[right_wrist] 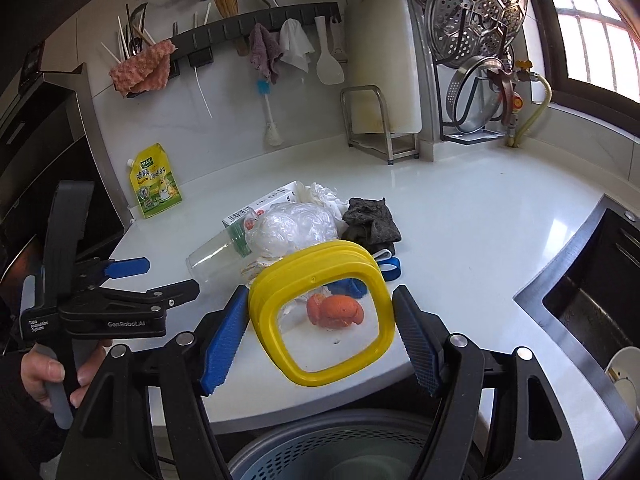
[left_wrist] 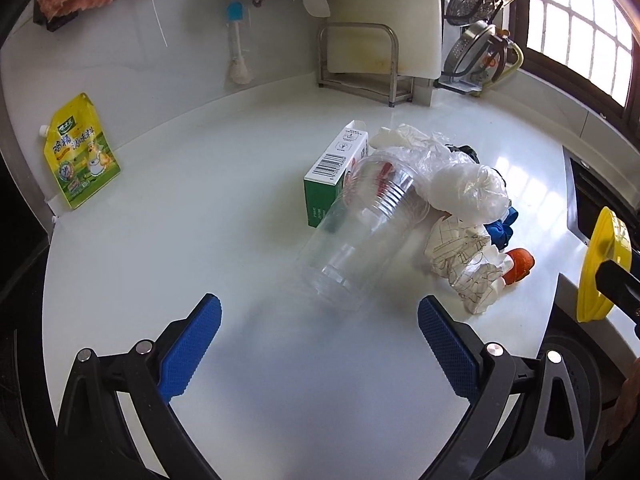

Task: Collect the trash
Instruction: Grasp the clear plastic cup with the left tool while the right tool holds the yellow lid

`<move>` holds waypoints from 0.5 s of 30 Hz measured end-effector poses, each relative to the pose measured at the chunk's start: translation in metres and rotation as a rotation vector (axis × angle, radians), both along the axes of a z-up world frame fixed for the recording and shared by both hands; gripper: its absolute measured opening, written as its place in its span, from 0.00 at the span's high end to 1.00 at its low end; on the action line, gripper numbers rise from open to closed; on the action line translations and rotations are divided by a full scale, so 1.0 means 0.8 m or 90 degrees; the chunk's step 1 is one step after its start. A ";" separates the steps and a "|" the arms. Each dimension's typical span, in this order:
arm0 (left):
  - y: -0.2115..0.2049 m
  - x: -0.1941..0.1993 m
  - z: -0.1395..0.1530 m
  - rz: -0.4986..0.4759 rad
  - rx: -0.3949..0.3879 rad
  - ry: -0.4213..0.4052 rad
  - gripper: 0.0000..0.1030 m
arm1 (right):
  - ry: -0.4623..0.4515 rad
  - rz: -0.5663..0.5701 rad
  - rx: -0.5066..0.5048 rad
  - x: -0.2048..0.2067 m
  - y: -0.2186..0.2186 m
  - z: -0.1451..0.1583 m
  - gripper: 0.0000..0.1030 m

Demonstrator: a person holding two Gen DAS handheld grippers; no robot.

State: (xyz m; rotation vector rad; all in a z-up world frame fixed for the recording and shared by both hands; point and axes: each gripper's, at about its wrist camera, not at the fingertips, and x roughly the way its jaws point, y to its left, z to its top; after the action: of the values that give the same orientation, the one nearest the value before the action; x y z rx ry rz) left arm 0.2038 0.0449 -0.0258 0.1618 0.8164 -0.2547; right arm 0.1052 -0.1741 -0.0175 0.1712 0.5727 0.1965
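A pile of trash lies on the white counter: a clear plastic cup [left_wrist: 356, 232] on its side, a green and white carton [left_wrist: 334, 172], a crumpled plastic bag [left_wrist: 460, 180], patterned paper [left_wrist: 464, 264], an orange peel [left_wrist: 519, 265] and blue bits [left_wrist: 500, 228]. My left gripper [left_wrist: 320, 344] is open and empty, just short of the cup's base. My right gripper [right_wrist: 320, 336] is shut on a yellow square ring [right_wrist: 320, 312], held above the counter edge over a grey bin [right_wrist: 340, 448]. The peel [right_wrist: 336, 310] shows through the ring. The left gripper [right_wrist: 132, 280] also shows in the right wrist view.
A yellow seasoning pouch [left_wrist: 80, 152] leans on the back wall at left. A metal rack [left_wrist: 360, 64] with a cutting board and pot lids [right_wrist: 476, 12] stands at the back. A dark cloth [right_wrist: 370, 220] lies beside the pile. A sink [right_wrist: 592, 300] is at right.
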 end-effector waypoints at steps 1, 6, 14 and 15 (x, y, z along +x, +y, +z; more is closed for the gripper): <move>-0.003 0.004 -0.002 -0.011 0.000 0.009 0.06 | 0.002 -0.004 0.007 -0.004 -0.005 0.000 0.32; -0.013 0.028 -0.015 -0.025 0.014 0.040 0.06 | 0.010 -0.023 0.025 -0.024 -0.023 -0.001 0.32; -0.023 0.063 -0.030 -0.032 0.017 0.075 0.06 | 0.013 -0.034 0.036 -0.039 -0.035 -0.002 0.32; -0.025 0.066 -0.030 -0.033 0.017 0.077 0.06 | 0.013 -0.035 0.037 -0.040 -0.036 -0.002 0.32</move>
State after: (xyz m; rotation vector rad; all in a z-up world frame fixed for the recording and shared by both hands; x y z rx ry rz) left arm 0.2564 0.0249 -0.0499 0.1944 0.9373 -0.3051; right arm 0.0736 -0.2031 -0.0188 0.2450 0.5828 0.1583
